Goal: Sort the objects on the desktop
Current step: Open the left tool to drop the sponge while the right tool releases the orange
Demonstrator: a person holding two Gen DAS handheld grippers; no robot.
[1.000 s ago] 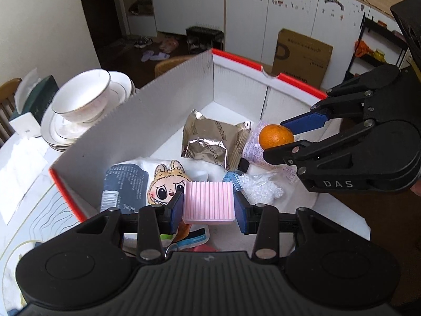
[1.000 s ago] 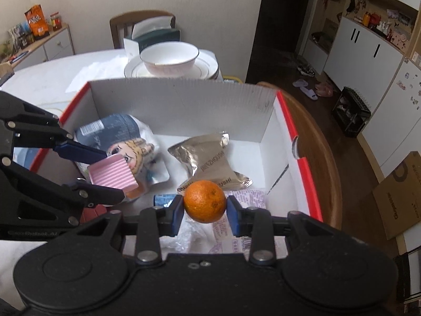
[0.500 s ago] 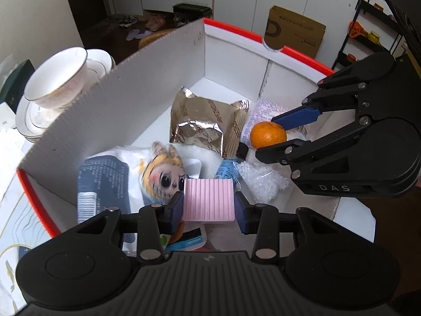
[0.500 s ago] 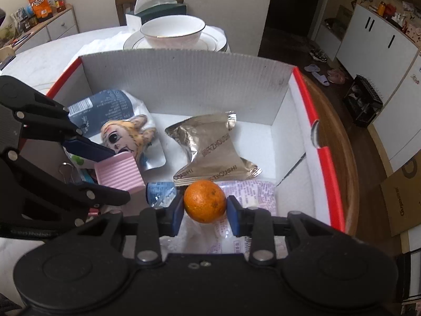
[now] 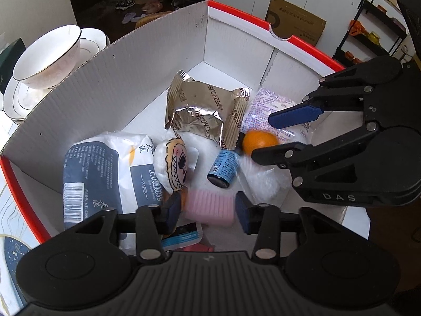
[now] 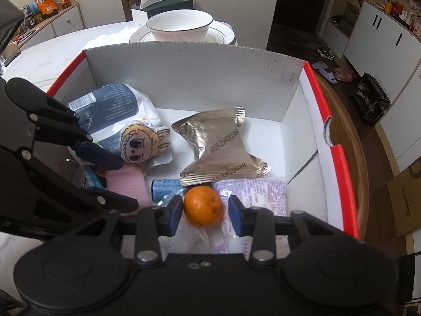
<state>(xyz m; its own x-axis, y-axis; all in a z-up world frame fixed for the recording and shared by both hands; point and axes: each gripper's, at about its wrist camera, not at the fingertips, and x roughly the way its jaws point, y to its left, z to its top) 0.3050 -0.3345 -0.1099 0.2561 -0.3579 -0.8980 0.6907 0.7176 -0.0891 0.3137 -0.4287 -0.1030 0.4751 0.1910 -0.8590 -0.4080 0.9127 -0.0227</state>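
At the lower centre of the left wrist view, the left gripper (image 5: 208, 209) is opening, its pads clear of the blurred pink block (image 5: 209, 206) between them inside the box (image 5: 110, 84). The right gripper (image 6: 205, 213), lower centre of its own view, is opening around the orange (image 6: 203, 206), gaps showing either side.

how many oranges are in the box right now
1. The orange sits low at the near end of the box, between the opening jaws of the right gripper, on a clear plastic pack just below the foil snack packet. More could be hidden under the clutter.
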